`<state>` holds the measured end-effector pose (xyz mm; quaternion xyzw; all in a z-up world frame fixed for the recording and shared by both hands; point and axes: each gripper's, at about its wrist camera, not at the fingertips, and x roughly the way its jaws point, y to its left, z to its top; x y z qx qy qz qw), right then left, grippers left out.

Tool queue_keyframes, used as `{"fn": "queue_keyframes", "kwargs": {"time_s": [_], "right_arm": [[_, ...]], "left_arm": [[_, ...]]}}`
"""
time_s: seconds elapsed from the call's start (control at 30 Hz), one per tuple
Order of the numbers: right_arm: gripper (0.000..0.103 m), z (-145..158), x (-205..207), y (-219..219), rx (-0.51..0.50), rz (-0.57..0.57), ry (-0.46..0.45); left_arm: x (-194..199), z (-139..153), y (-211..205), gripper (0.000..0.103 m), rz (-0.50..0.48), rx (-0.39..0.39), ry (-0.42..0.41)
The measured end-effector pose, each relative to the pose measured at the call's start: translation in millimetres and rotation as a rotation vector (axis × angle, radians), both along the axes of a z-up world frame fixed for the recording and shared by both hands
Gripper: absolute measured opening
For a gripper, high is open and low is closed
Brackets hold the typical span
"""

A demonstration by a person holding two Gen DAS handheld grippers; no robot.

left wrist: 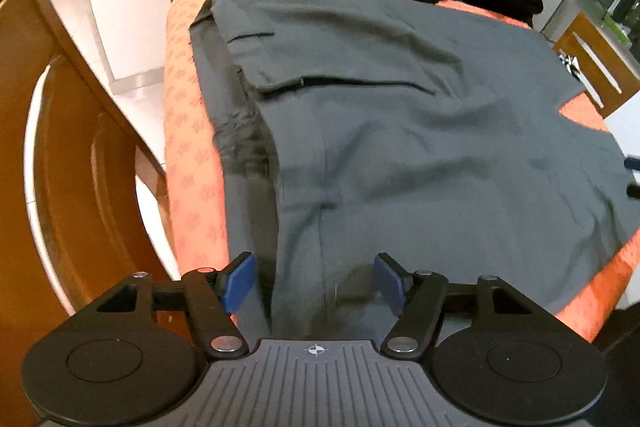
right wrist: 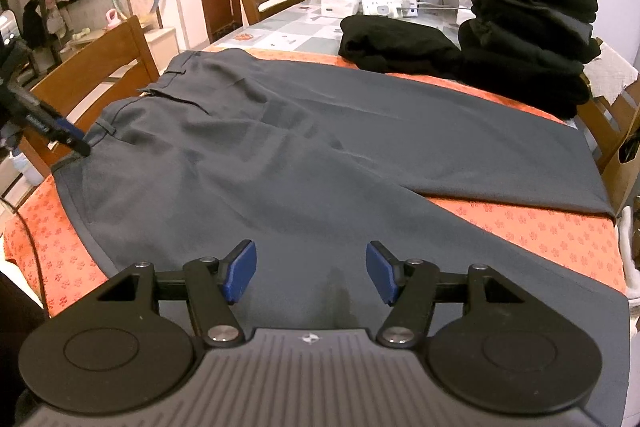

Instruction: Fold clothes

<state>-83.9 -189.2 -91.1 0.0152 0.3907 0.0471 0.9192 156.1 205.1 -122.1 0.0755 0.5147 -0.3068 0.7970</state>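
Grey trousers (left wrist: 400, 107) lie spread flat on the orange tablecloth (left wrist: 184, 155). The waistband is at the left and the two legs (right wrist: 320, 163) fan out to the right. My left gripper (left wrist: 314, 279) hovers open over the near waistband end, with cloth below its blue pads but not pinched. In the right wrist view the same gripper (right wrist: 76, 139) points down at the waistband corner. My right gripper (right wrist: 311, 271) is open just above the near trouser leg, holding nothing. One of its fingertips (left wrist: 633, 189) shows at the right edge of the left wrist view.
A tall stack of folded black clothes (right wrist: 528, 47) and a single folded black garment (right wrist: 396, 43) sit at the far right of the table. Wooden chairs (left wrist: 60, 155) (right wrist: 100, 71) stand along the left side. White boxes and a power strip (right wrist: 384, 7) lie at the far end, a cardboard box (right wrist: 624, 167) at the right.
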Motion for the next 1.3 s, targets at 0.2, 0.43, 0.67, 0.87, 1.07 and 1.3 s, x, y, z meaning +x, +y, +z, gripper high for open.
{"fn": "queue_keyframes", "kwargs": {"time_s": [0.2, 0.43, 0.67, 0.87, 1.07, 1.3], "right_arm": [[0.068, -1.5, -9.5, -3.1, 0.008, -0.035, 0.006], [0.068, -3.7, -18.4, -6.1, 0.015, -0.071, 0.006], [0.069, -6.6, -18.8, -6.2, 0.021, -0.086, 0.006], [0.069, -7.5, -11.8, -3.6, 0.027, -0.074, -0.002], [0.069, -9.0, -6.1, -0.3, 0.029, -0.061, -0.006], [0.069, -13.7, 0.9, 5.3, 0.02, -0.021, 0.007]], "left_arm": [[23.9, -5.9, -10.0, 0.069, -0.032, -0.052, 0.082], [28.3, -2.2, -11.5, 0.069, -0.122, -0.115, 0.204], [11.1, 16.4, -15.2, 0.069, -0.259, -0.058, 0.242], [-6.7, 17.8, -11.2, 0.069, -0.273, 0.03, 0.264], [-32.6, 8.0, 2.8, 0.069, -0.22, 0.103, 0.258], [-51.9, 15.4, 11.0, 0.068, -0.216, 0.13, 0.173]]}}
